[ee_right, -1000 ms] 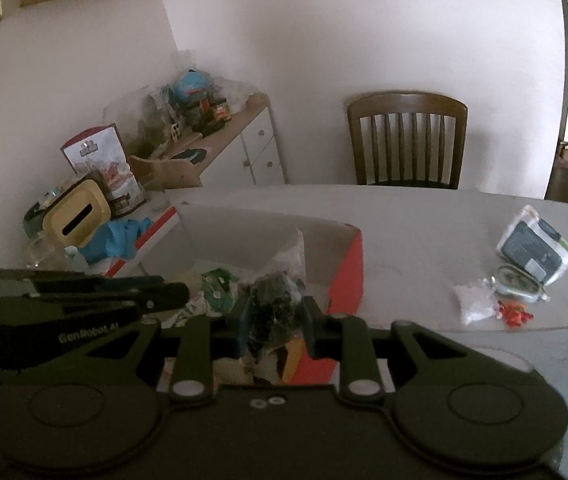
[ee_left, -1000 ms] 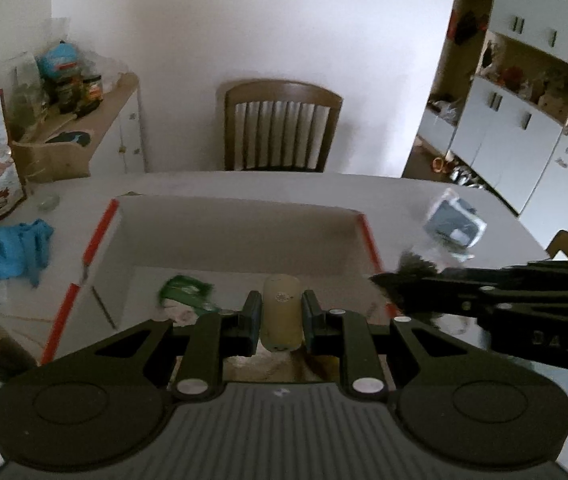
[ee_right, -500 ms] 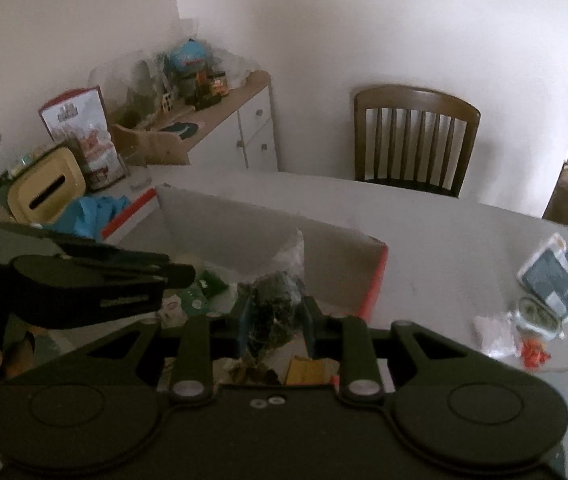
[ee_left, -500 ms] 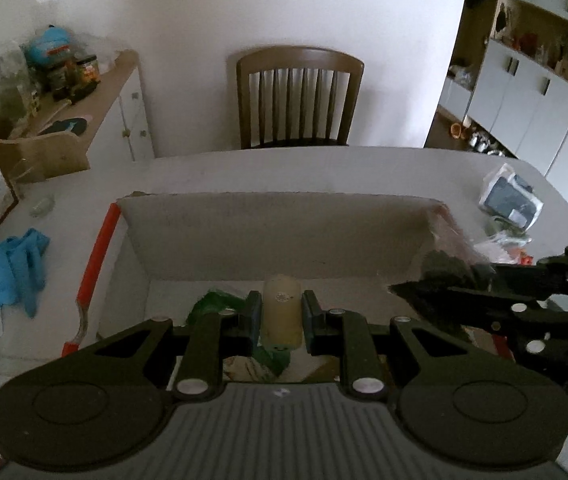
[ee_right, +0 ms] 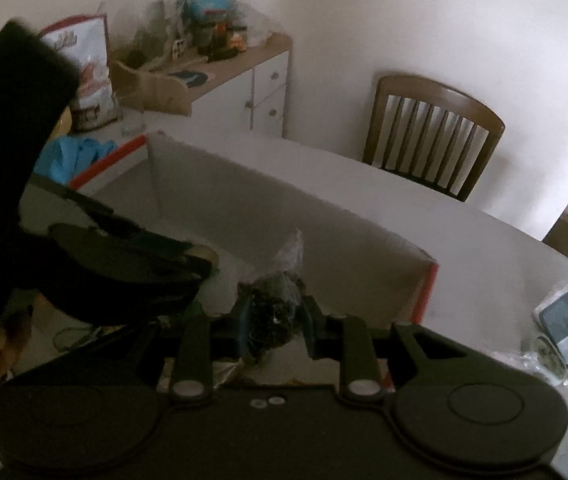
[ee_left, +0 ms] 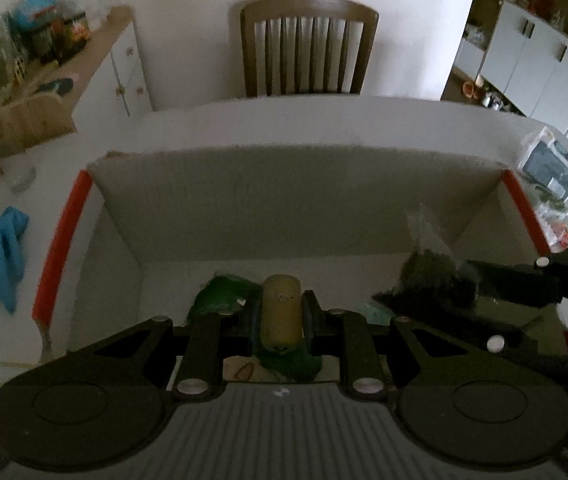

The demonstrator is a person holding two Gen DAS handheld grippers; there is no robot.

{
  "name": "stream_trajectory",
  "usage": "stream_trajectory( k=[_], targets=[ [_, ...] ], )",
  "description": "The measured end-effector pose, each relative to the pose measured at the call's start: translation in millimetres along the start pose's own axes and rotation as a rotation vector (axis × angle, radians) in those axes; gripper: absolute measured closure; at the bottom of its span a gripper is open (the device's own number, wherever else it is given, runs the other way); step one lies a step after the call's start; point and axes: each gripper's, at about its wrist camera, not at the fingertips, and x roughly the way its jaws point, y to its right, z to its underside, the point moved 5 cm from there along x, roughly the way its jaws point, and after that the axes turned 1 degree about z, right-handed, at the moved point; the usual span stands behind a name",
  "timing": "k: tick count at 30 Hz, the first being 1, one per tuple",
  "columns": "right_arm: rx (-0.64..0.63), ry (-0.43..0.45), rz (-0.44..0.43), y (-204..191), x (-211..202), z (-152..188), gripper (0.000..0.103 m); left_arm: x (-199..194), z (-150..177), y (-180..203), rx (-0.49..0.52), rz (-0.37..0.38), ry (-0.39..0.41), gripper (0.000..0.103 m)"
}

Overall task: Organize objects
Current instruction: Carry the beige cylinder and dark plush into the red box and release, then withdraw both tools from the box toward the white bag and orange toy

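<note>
Cardboard with red-edged flaps, the open box (ee_left: pixel 296 200) sits on the pale table (ee_left: pixel 324 120), holding a green packet (ee_left: pixel 219 294) and other small items too dim to name. Over its interior, the left gripper (ee_left: pixel 281 312) clamps a yellowish cylinder (ee_left: pixel 281 308). The right gripper (ee_right: pixel 275 316) pinches a clear bag of dark bits (ee_right: pixel 277 304) beside it, also above the box.

A wooden slat-back chair (ee_left: pixel 310 46) stands at the far side of the table (ee_left: pixel 364 120), against the pale wall. To the left a white sideboard (ee_right: pixel 259 88) carries jars, a cardboard tray and what may be bagged groceries, too blurred to tell apart. White cupboards (ee_left: pixel 540 56) with open shelves fill the room's right side.
</note>
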Motion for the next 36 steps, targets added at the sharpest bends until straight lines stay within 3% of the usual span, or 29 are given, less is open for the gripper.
stream_trajectory(
  k=[16,19,31,34,36],
  targets=[
    [-0.020,-0.057,-0.014,-8,7,11,0.073,1,1,-2,-0.010,0.023,-0.016,0.081],
    [-0.011,-0.056,-0.020,-5,3,12,0.069,-1,1,-1,-0.002,0.015,-0.001,0.076],
    [0.030,-0.011,-0.065,6,-23,8,0.058,-28,0,3,0.004,0.019,0.065,0.074],
    [0.040,0.004,-0.074,7,-33,7,0.056,-39,1,4,0.001,0.020,0.083,0.067],
    [0.045,0.012,-0.080,7,-40,6,0.054,-46,3,5,0.000,0.020,0.100,0.046]
  ],
)
